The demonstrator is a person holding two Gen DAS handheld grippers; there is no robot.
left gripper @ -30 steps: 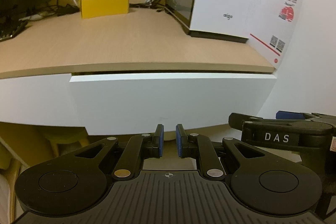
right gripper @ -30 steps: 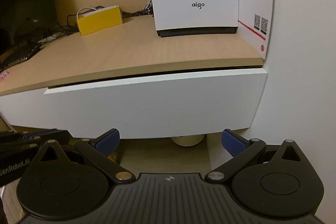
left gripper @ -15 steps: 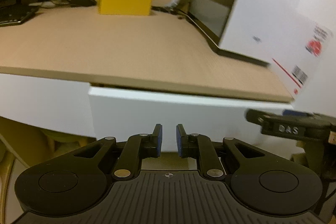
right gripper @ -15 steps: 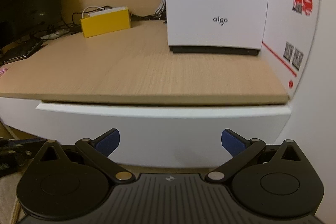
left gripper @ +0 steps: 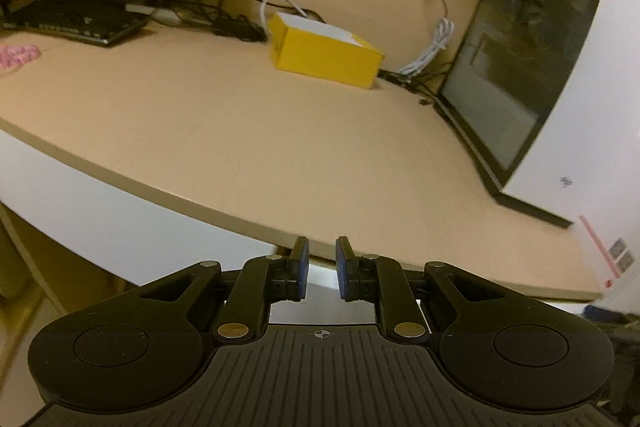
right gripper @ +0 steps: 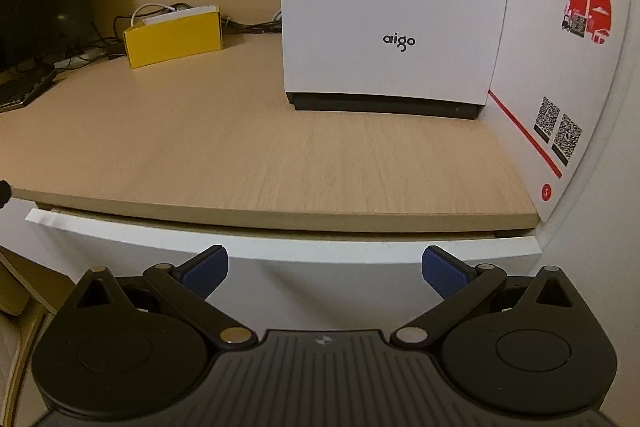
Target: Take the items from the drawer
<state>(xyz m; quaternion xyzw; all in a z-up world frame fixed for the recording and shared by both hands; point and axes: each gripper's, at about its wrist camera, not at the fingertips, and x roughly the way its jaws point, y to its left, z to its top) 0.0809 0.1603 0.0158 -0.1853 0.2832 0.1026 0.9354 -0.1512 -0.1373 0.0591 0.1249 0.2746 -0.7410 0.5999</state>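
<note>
The left gripper (left gripper: 321,267) has its blue pads drawn close with only a narrow slit between them and nothing in it; its tips sit at the front edge of the desk (left gripper: 248,147), at six o'clock in that view; the right gripper (right gripper: 325,271) stands wide, blue pads far apart and empty, just in front of the white drawer (right gripper: 280,251), which runs under the desktop edge and shows a thin gap along its top, so it looks barely pulled out; nothing inside it can be seen. On the desk, at twelve o'clock of the right view, a white computer case (right gripper: 396,3) reads "aigo" in dark lowercase letters; at two o'clock a white card (right gripper: 568,39) leans against the wall with red Chinese characters too small to read, a small plane, a red truck drawing, two QR codes and a red circle low down; at ten o'clock sits a yellow box (right gripper: 174,37) with cables behind it.
</note>
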